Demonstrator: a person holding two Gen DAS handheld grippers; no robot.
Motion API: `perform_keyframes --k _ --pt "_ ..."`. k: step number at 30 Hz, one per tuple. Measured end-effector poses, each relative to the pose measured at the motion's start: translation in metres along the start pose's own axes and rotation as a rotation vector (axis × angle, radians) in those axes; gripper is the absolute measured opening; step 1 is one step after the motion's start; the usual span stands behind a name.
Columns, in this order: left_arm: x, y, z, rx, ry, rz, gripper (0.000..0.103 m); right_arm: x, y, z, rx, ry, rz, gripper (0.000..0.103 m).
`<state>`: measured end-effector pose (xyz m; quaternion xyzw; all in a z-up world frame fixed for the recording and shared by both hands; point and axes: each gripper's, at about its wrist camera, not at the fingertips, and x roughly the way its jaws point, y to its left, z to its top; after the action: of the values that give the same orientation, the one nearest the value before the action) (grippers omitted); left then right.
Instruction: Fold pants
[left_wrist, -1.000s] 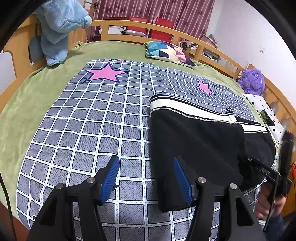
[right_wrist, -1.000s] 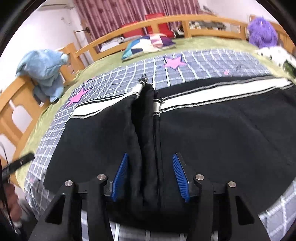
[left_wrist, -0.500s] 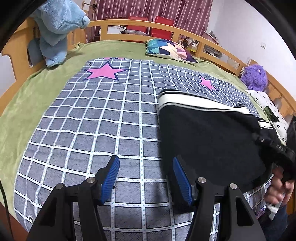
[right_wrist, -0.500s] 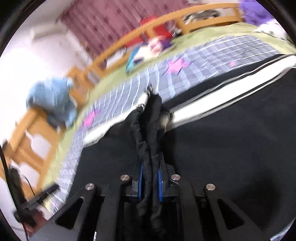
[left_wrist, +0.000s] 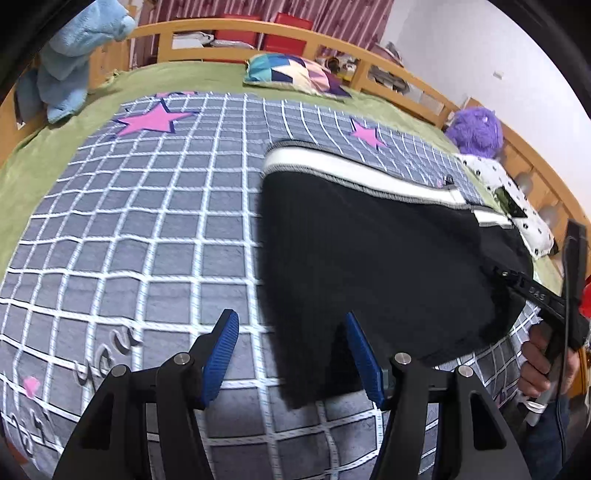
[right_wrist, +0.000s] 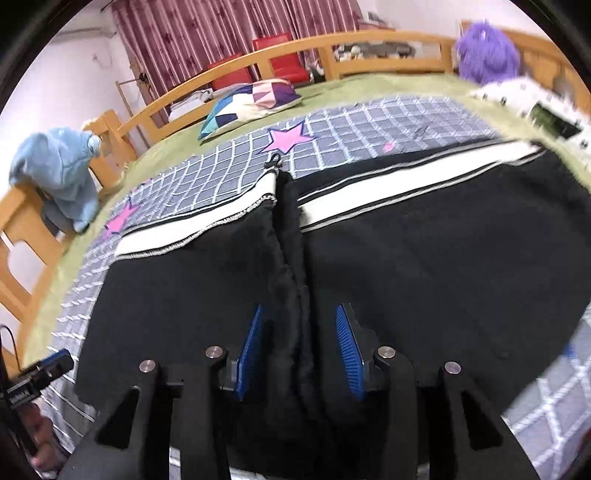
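Left wrist view: the left gripper (left_wrist: 291, 354) stands spread and empty, the black pants (left_wrist: 388, 258) lying just ahead to its right on the checked blanket (left_wrist: 147, 221). Right wrist view: the right gripper (right_wrist: 299, 350), jaws just reopened, straddles the pants' raised centre ridge (right_wrist: 291, 258) without pinching it; the ridge runs straight away from the claw, so this hand is nearer.

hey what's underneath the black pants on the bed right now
The black pants lie on a grey checked blanket with pink stars, itself on green bedding. The blanket directly beneath them is covered.
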<state>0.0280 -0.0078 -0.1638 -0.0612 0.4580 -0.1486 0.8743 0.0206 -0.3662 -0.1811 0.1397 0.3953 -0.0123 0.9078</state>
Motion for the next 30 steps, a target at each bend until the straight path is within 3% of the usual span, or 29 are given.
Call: perform_keyframes --k 3,10,16,21,27,30 --pt "0.010 -0.007 -0.008 -0.001 0.008 0.023 0.053 -0.009 -0.007 -0.007 -0.040 0.049 -0.051 0.041" --pt "0.014 -0.004 -0.013 -0.052 0.006 0.028 0.052 -0.035 -0.016 -0.022 -0.064 0.005 -0.095 0.067" --pt "0.017 -0.002 -0.015 -0.074 0.024 0.016 0.052 -0.054 -0.021 -0.033 -0.081 0.012 -0.099 0.072" --pt "0.016 -0.001 -0.015 -0.072 0.027 0.013 0.052 -0.063 -0.028 -0.043 -0.079 0.006 -0.175 0.073" --pt "0.019 -0.004 -0.014 -0.039 0.060 0.011 0.053 -0.070 -0.047 -0.051 -0.041 -0.028 -0.205 0.073" --pt "0.022 0.001 -0.015 -0.069 0.067 -0.016 0.053 -0.072 -0.060 -0.054 -0.023 -0.003 -0.220 0.073"
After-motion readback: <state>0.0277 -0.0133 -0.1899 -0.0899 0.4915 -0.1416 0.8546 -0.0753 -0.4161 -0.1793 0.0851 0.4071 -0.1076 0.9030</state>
